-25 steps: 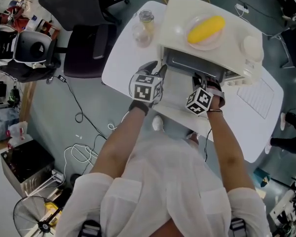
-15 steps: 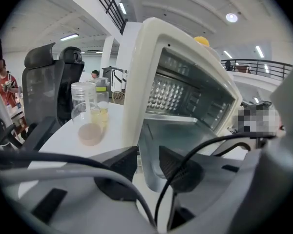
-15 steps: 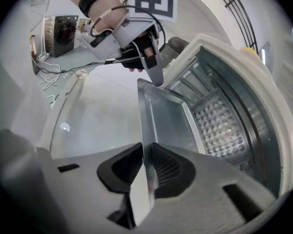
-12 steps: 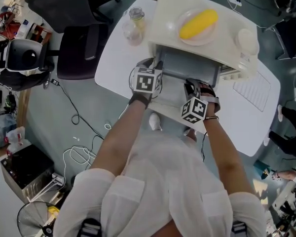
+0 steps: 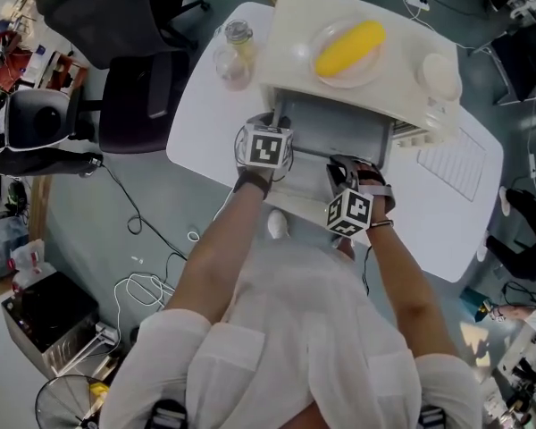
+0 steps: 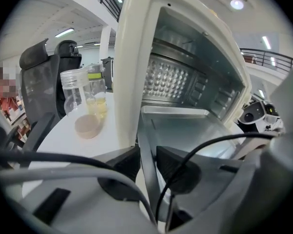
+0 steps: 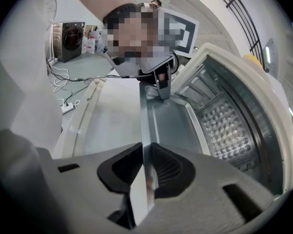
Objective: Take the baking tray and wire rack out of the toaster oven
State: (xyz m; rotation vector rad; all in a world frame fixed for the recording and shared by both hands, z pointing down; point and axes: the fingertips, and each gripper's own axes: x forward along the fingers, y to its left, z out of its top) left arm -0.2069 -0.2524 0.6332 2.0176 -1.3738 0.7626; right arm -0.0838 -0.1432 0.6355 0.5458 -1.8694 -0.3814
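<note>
One white table [image 5: 205, 105] holds one toaster oven [image 5: 290, 21]. One baking tray [image 5: 330, 137] sticks partway out of the oven's mouth. One wire rack [image 5: 456, 164] lies on the table, right of the oven. Two grippers pinch the tray's rim. The right gripper [image 7: 147, 167] squeezes it tight. The left gripper [image 6: 147, 165] has just been closing its fingers on it. Two jars [image 5: 237, 34] stand left of the oven.

Left forearm [image 5: 216, 244] and right forearm [image 5: 400, 280] both reach toward 12 o'clock. Your left gripper [image 5: 274, 121] is pitched down. Its jaws have just been closing, and the pads sit on the baking tray [image 5: 332, 139] rim. Your right gripper [image 5: 339, 175], at its 4 o'clock, clamps the same rim edge-on.
</note>
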